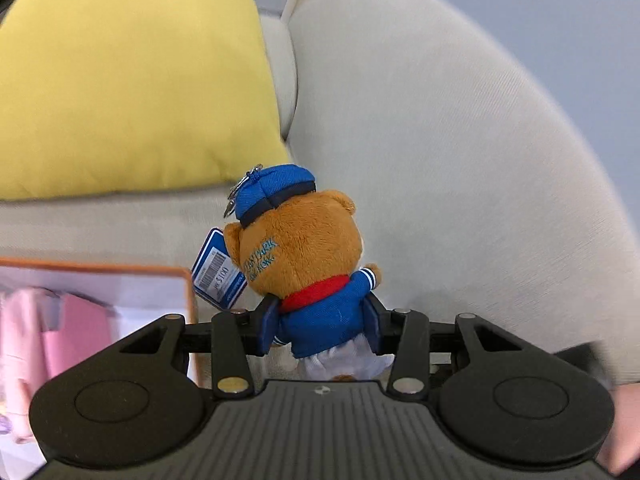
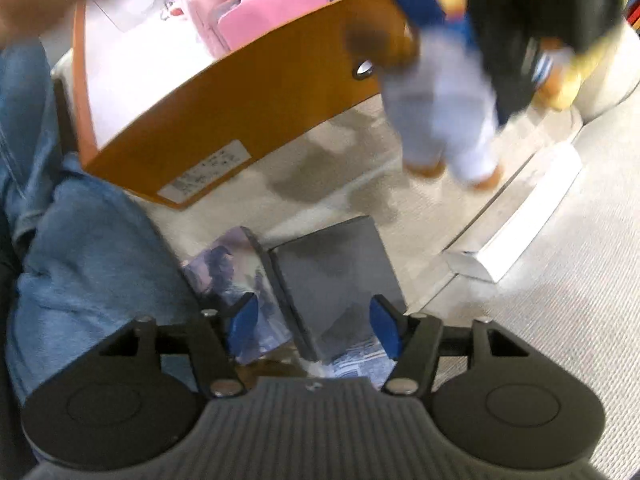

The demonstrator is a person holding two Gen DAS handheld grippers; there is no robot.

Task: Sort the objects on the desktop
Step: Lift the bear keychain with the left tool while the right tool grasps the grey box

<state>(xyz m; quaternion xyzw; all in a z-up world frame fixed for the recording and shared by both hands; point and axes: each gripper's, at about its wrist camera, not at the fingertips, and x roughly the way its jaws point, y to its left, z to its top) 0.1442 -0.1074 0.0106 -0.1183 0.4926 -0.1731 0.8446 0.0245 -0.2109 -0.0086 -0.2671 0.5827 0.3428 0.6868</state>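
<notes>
My left gripper [image 1: 320, 330] is shut on a brown teddy bear [image 1: 308, 252] in a blue cap and blue jacket, held by its body above a beige sofa seat [image 1: 460, 160]. A blue price tag [image 1: 216, 274] hangs from it. The bear's white legs [image 2: 444, 120] show blurred at the top of the right wrist view. My right gripper [image 2: 314, 330] is open above a dark grey book [image 2: 336, 280] and a picture booklet [image 2: 232, 276] lying on the beige surface.
A yellow cushion [image 1: 132, 80] lies at the sofa's back left. An orange-rimmed white table [image 2: 240, 120] holds a pink case [image 2: 260, 8]; its corner shows in the left wrist view [image 1: 188, 280]. A person's jeans leg [image 2: 80, 240] is at left.
</notes>
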